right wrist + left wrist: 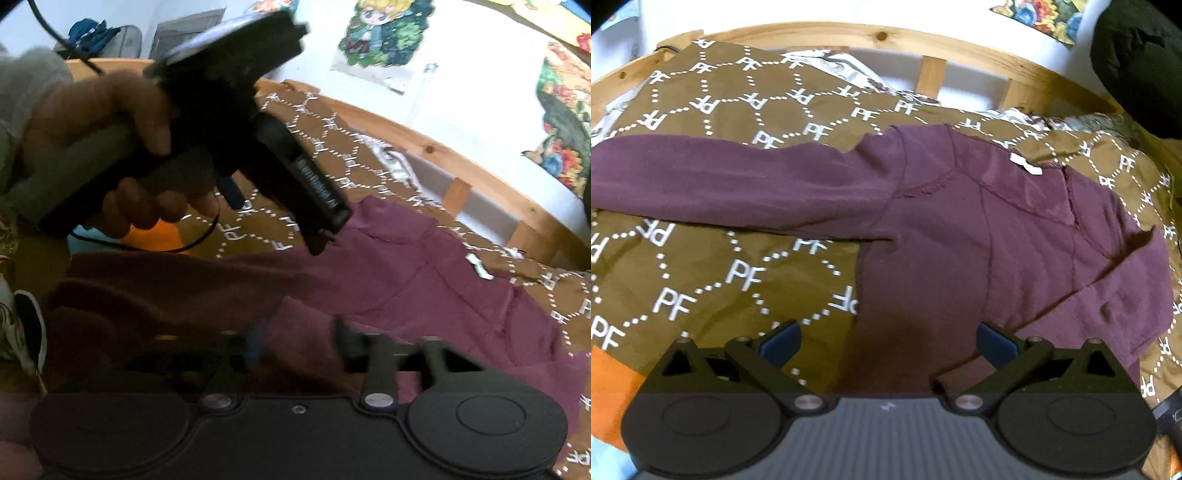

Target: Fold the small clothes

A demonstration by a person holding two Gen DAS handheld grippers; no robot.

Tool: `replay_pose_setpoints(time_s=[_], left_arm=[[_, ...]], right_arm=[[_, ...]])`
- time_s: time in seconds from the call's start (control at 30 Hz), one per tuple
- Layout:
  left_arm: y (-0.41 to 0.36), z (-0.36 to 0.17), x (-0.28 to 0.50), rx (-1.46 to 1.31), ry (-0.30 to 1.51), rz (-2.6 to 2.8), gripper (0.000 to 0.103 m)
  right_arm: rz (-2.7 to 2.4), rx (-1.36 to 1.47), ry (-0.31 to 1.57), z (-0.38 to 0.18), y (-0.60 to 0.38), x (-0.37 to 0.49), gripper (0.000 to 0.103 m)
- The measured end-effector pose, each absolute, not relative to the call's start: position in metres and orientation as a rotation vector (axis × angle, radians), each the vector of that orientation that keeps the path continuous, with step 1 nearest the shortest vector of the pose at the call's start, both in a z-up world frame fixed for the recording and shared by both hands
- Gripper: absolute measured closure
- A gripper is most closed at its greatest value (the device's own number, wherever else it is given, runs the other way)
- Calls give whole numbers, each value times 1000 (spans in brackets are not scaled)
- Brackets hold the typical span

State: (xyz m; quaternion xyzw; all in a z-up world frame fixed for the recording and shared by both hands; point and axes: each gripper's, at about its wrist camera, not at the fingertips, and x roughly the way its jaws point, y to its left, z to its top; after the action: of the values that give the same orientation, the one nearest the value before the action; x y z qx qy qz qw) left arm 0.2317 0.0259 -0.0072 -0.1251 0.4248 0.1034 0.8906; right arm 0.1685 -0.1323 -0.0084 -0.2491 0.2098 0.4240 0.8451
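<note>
Maroon top (960, 229) lies spread on the patterned bedspread (683, 288), directly ahead of my left gripper (888, 341), one sleeve running off to its left. Left jaws apart, empty. Right gripper (303, 343) is blurred; jaws look parted over cloth. Risk: pinching bedspread along with the hem, dragging both.

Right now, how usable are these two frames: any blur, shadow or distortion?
Left wrist: mostly sharp, strong fisheye bending the bed frame; maroon shirt evenly lit. Right wrist: motion-blurred, its tongs smeared and shadowed, left hand dark.
</note>
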Motion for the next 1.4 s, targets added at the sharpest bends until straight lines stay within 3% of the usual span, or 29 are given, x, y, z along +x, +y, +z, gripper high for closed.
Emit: replay_pose_setpoints(time_s=[0.07, 0.17, 0.27, 0.5, 0.53, 0.63, 0.67, 0.7, 0.87, 0.93, 1.2, 1.23, 1.33, 1.37, 1.4], left_arm=[[21, -12, 233, -255, 883, 194, 0], [7, -21, 234, -217, 909, 166, 0], [-9, -31, 233, -163, 956, 137, 0], [-21, -48, 234, -105, 1073, 179, 0], [-20, -48, 232, -114, 1075, 175, 0], [-19, -48, 228, -133, 1078, 169, 0], [-19, -48, 227, -136, 1079, 170, 0], [-19, -47, 228, -143, 1077, 172, 0], [-19, -50, 234, -163, 1095, 182, 0], [-20, -52, 235, -160, 1100, 190, 0], [-14, -45, 230, -231, 1086, 194, 0], [-12, -44, 229, -245, 1083, 192, 0], [-10, -44, 229, -238, 1093, 191, 0], [-10, -45, 229, -228, 1096, 194, 0], [-11, -45, 230, -220, 1096, 197, 0]], right_arm=[[849, -524, 425, -4, -146, 167, 25], [720, -524, 392, 4, -172, 176, 20], [509, -502, 353, 10, -200, 207, 5], [205, -253, 482, 0, -262, 328, 9], [206, -226, 504, -2, -267, 341, 17], [220, -180, 556, -8, -277, 367, 55], [214, -179, 568, -9, -278, 370, 80], [199, -171, 579, -11, -281, 375, 95], [181, -137, 589, -13, -296, 378, 95], [180, -166, 632, -18, -296, 382, 91], [190, -150, 611, -1, -310, 333, 32], [213, -151, 608, -1, -313, 322, 30], [287, -172, 638, -13, -315, 305, 30], [305, -178, 644, -18, -315, 303, 34], [317, -171, 645, -21, -315, 303, 45]])
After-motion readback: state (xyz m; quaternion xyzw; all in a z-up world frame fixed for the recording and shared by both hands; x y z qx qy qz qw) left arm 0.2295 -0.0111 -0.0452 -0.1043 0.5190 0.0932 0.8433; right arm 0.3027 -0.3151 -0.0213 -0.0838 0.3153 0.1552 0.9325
